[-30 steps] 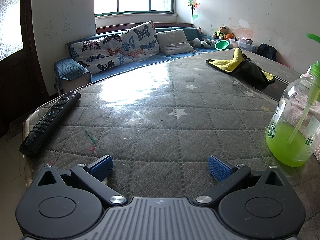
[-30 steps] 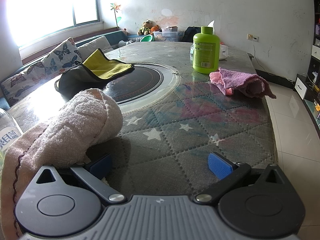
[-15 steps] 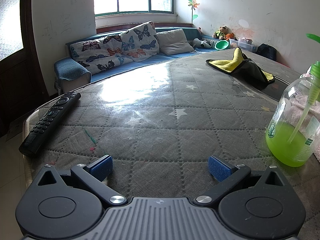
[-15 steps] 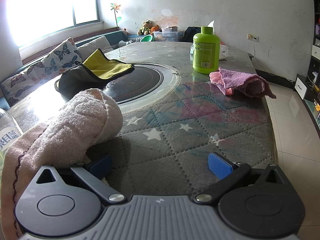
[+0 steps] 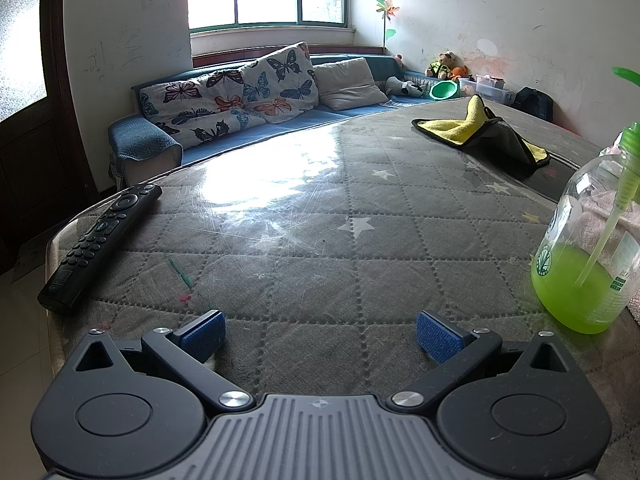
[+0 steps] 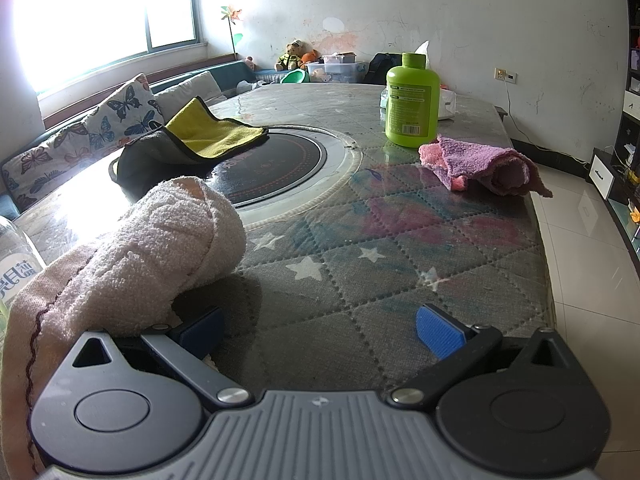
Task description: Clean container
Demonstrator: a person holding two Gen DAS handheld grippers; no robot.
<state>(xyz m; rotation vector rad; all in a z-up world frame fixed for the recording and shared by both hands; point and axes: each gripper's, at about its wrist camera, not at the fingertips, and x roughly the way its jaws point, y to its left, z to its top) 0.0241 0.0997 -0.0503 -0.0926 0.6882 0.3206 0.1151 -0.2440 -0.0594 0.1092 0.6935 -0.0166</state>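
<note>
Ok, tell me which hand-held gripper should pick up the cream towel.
Right. The right hand-held gripper is open with the cream towel lying against its left finger. The left hand-held gripper, also open, faces bare table with the pump bottle nearest.

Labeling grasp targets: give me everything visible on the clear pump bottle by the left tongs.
The pump bottle is clear plastic, rounded, standing upright on the table. Bright green liquid fills roughly its lower third. A green pump top and a pale dip tube slanting into the liquid show. Labels: a round green logo and a printed panel, text unreadable. A pinkish towel lies behind it. The left tongs are open, apart from it.
</note>
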